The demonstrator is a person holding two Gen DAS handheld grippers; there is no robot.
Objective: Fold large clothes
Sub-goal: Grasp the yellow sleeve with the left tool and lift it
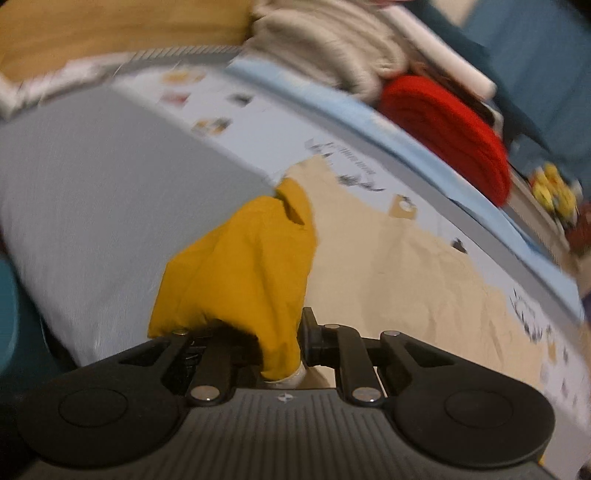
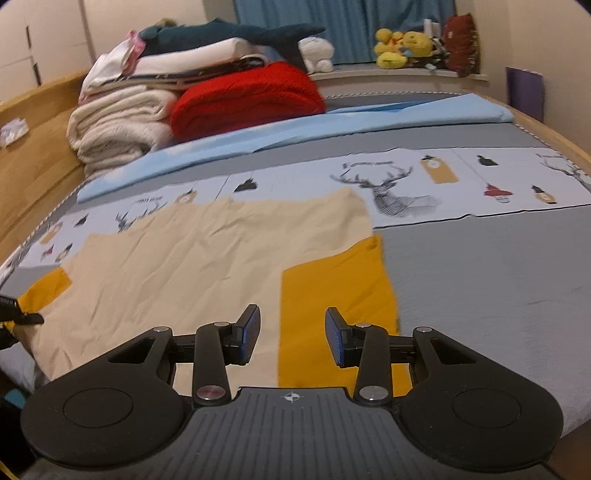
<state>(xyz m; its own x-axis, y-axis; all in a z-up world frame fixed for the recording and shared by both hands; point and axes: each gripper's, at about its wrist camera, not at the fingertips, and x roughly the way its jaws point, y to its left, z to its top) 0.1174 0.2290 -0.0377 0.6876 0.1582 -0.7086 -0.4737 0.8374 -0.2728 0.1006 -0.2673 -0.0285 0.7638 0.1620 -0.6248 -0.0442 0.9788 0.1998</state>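
Frankly, your left wrist view is smeared with motion blur, so the prints on the bedspread [image 1: 236,110] read only as dark smudges there. Your left gripper [image 1: 275,343] is clamped on a bunched mustard-yellow sleeve [image 1: 243,266] of the garment; the cloth drapes over the left finger and hides its pad, so only the right finger [image 1: 314,339] shows clearly. In the right wrist view that gripper is cut off at the left edge, with just a dark tip [image 2: 22,314] beside the yellow cuff [image 2: 44,286]. Your right gripper [image 2: 291,338] hangs above the cloth with its jaws apart, the blue pads [image 2: 334,341] holding nothing. The cream and mustard garment [image 2: 192,266] lies spread flat on the grey bed [image 2: 480,280], its near hem hidden beneath your right gripper's body, its far edge overlapping the white deer-print strip [image 2: 391,188]. A mustard panel [image 2: 332,291] lies just under your open jaws. Beyond, a light blue sheet [image 2: 332,125] runs across the bed. At the head end, folded cream blankets [image 2: 118,125] and a red blanket [image 2: 247,99] are stacked against the wooden bed frame [image 2: 33,162], with more folded linens and a dark plush shark [image 2: 236,35] on top. Yellow soft toys [image 2: 402,48] sit on the sill before blue curtains [image 2: 340,22].
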